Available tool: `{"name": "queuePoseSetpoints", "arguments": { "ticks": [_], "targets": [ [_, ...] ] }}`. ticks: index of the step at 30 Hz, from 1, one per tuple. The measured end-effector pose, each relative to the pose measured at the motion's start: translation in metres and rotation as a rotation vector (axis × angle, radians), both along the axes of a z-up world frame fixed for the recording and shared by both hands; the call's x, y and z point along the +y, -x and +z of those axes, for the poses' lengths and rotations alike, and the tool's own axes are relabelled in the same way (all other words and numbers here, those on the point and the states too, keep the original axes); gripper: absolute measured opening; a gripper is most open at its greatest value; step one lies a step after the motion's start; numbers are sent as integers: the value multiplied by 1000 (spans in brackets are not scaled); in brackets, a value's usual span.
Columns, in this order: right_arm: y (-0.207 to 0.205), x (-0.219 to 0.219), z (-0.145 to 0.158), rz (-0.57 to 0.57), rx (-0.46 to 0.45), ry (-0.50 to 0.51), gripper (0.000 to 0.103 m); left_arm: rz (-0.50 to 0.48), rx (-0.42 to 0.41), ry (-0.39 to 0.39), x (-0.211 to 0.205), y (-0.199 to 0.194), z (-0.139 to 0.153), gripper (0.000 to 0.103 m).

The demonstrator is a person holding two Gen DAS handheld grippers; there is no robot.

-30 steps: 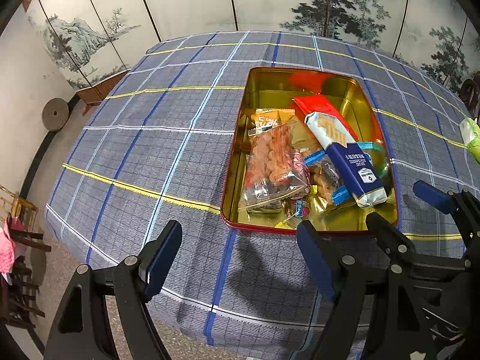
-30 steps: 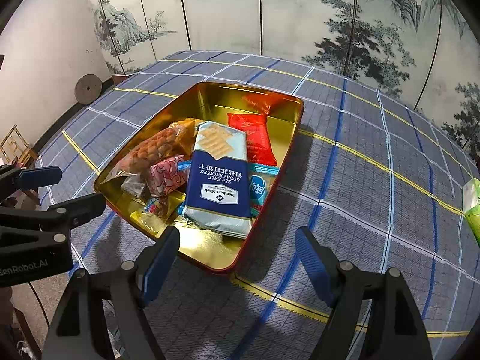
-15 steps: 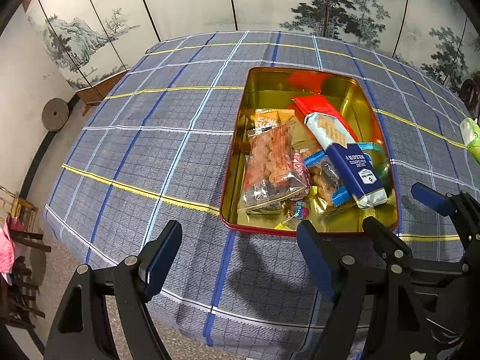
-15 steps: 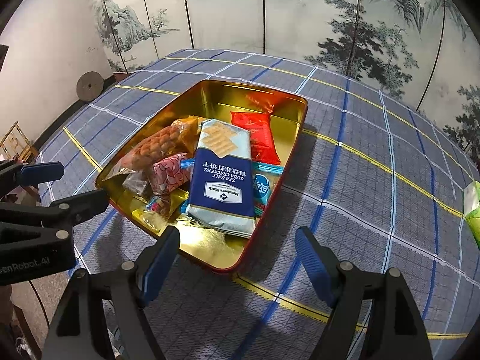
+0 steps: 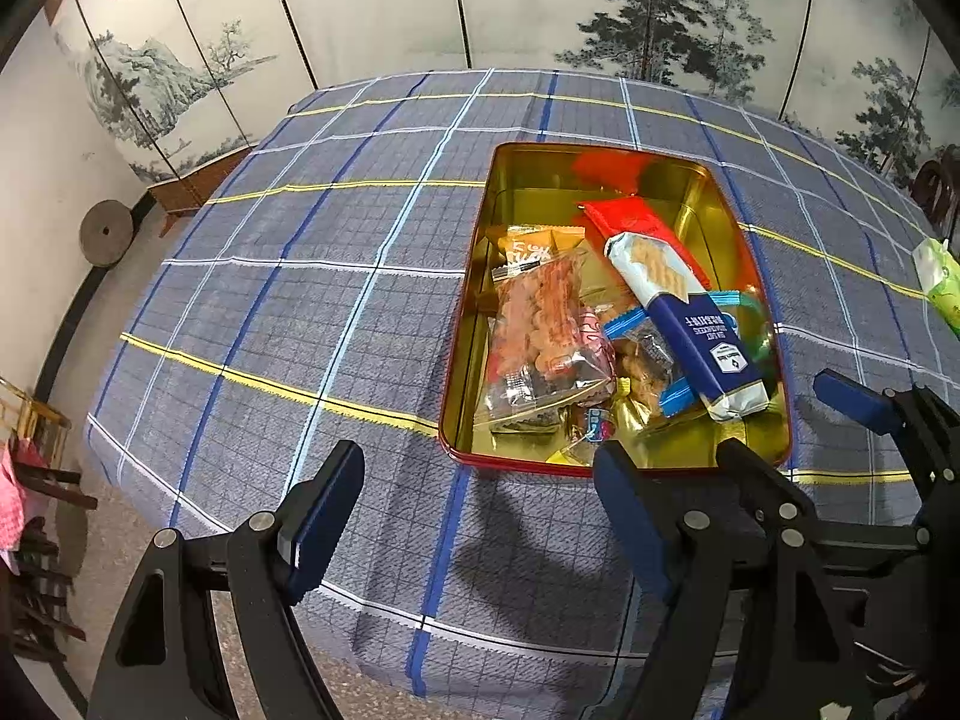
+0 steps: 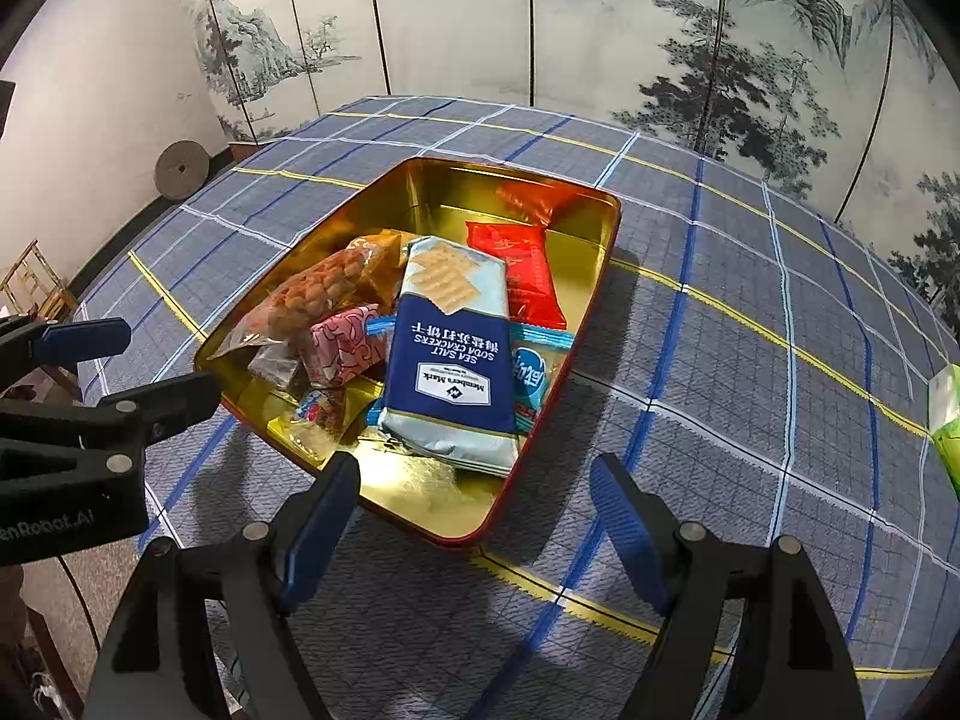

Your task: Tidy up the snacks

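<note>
Your left gripper [image 5: 477, 507] hangs over the desk [image 5: 288, 312], just in front of the tin [image 5: 474, 312], near its left corner. Its jaws are wide open and hold nothing.

The gold tin with the red rim sits on the checked cloth. Inside the tin, from left to right, you have a clear bag of orange snacks [image 5: 543, 324], a small pink pack [image 6: 348, 345], a blue pack of soda crackers [image 6: 450, 354] lying on top, and a red pack [image 6: 525, 270] toward the tin's back.

Your right gripper [image 6: 474, 507] hangs over the tin's front edge. Its jaws are wide open too, with nothing in them.

Far to the right of the tin, a green pack [image 5: 939, 279] lies on the desk.
</note>
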State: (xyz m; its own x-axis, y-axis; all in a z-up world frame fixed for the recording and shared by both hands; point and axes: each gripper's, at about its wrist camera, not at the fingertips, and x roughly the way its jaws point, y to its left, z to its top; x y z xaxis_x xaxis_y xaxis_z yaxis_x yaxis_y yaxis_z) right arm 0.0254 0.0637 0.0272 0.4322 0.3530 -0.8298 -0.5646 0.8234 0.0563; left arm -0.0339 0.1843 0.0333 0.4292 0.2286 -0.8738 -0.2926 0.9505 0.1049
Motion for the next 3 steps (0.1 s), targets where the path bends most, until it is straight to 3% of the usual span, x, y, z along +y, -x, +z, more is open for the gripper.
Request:
{"name": "queuePoseSetpoints", "arguments": {
  "ticks": [3],
  "targets": [
    [0,1,1,1,-2,1,81,4,1,1,0,1,0,76]
  ]
}}
